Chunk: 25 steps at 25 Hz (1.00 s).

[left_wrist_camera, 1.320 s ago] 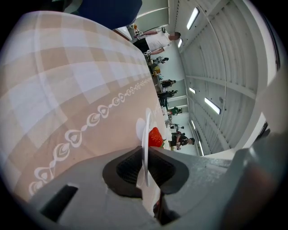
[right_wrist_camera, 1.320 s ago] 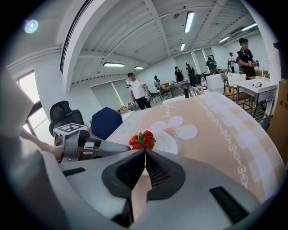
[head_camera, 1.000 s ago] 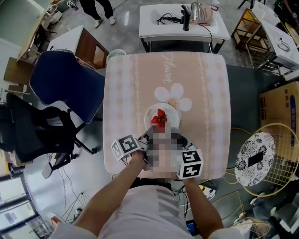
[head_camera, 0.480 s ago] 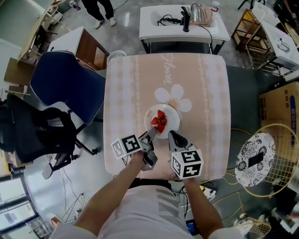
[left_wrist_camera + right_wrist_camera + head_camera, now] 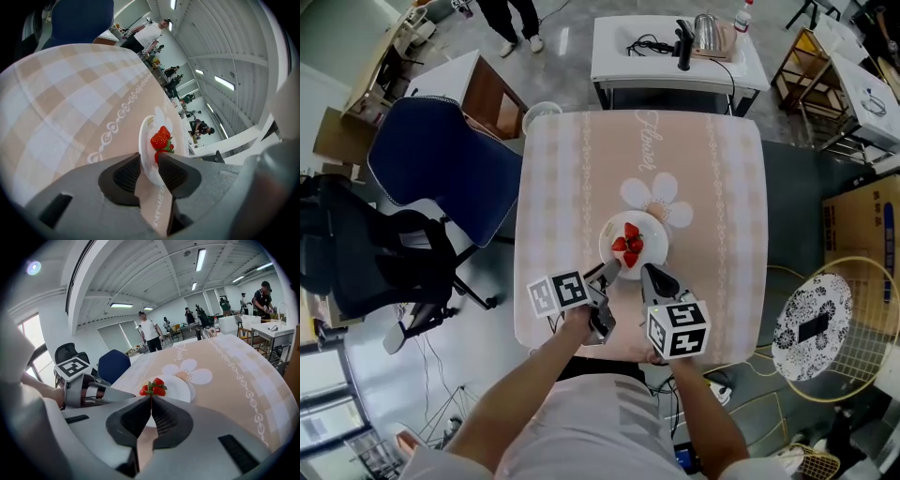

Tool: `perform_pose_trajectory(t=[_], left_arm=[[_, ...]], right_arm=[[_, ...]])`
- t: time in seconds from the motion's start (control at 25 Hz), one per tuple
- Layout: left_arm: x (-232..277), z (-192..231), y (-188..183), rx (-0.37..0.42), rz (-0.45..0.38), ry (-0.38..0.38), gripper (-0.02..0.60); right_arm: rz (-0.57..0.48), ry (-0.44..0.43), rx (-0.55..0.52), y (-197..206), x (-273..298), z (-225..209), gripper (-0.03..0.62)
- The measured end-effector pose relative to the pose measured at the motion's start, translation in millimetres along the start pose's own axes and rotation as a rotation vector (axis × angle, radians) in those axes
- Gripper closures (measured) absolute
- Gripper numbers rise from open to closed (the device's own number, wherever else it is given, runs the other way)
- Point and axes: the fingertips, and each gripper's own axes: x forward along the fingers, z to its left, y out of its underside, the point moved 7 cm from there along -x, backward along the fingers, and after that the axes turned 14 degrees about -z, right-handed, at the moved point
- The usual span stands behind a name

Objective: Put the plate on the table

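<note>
Plate (image 5: 652, 238) rim lies between just-opening jaws of the left tool (image 5: 611, 268).

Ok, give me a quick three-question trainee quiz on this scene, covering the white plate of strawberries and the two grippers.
1. True or false: the round white plate carrying red strawberries rests flat on the pink checked tablecloth.
2. Multiple choice: the left gripper has its jaws
A) apart, with the plate's rim between them
B) shut on a strawberry
C) shut with nothing between them
3. Fill in: the right gripper, close to the plate, has its jaws ____.

Key
1. True.
2. A. The jaws have just been opening, and the pads no longer press on the rim.
3. Shut, with nothing held.
</note>
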Motion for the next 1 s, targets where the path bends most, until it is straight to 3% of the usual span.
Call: perform_pose_trajectory(t=[0.28,1.0], left_arm=[[-11,3,-3,-0.002,-0.001,0.016,0.471],[-68,3,-17,0.134,-0.002,0.151,0.472]], right_arm=[[0.001,0.005,-0.009,2,-4,11,0.589],[-0.035,0.06,-0.065,2,-27,72,0.589]])
